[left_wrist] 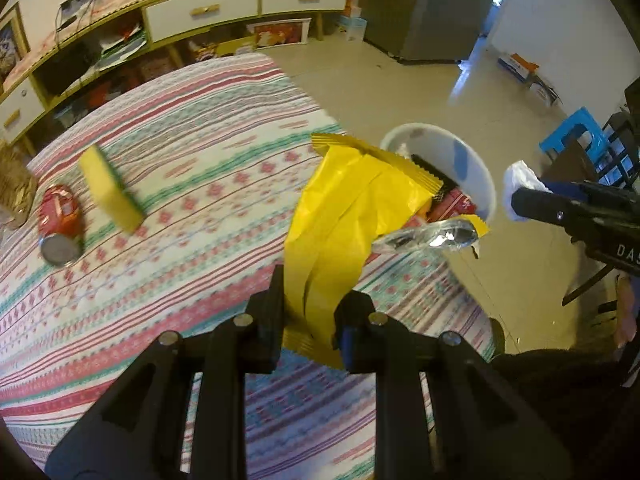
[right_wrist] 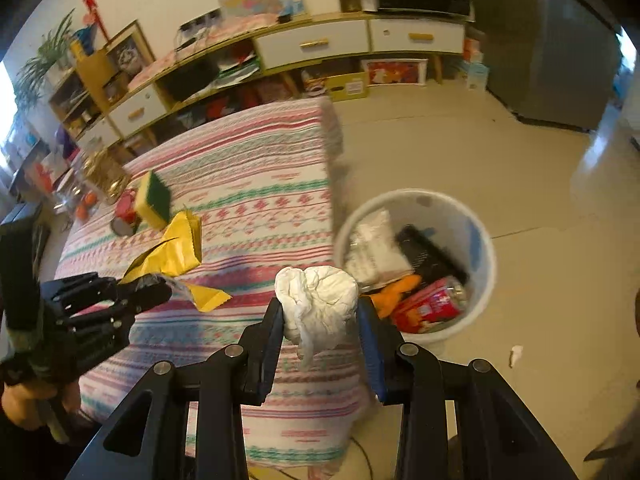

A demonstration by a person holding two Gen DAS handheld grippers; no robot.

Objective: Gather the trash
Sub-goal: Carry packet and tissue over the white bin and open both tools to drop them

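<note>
My left gripper (left_wrist: 310,298) is shut on a yellow snack wrapper (left_wrist: 344,216) and holds it above the striped table, near the white trash bin (left_wrist: 480,168). It also shows in the right wrist view (right_wrist: 152,292) with the wrapper (right_wrist: 176,248). My right gripper (right_wrist: 320,312) is shut on a crumpled white tissue (right_wrist: 320,300), above the table edge beside the bin (right_wrist: 480,300). It shows at the right in the left wrist view (left_wrist: 524,196), holding the tissue (left_wrist: 520,176). The bin holds a red can, black and white packaging.
A crushed red can (left_wrist: 60,220) and a yellow-green sponge (left_wrist: 112,188) lie on the striped tablecloth (left_wrist: 200,140). A low cabinet (right_wrist: 312,44) runs along the far wall. A grey fridge (right_wrist: 552,48) stands right. A blue stool (left_wrist: 576,136) is beyond the bin.
</note>
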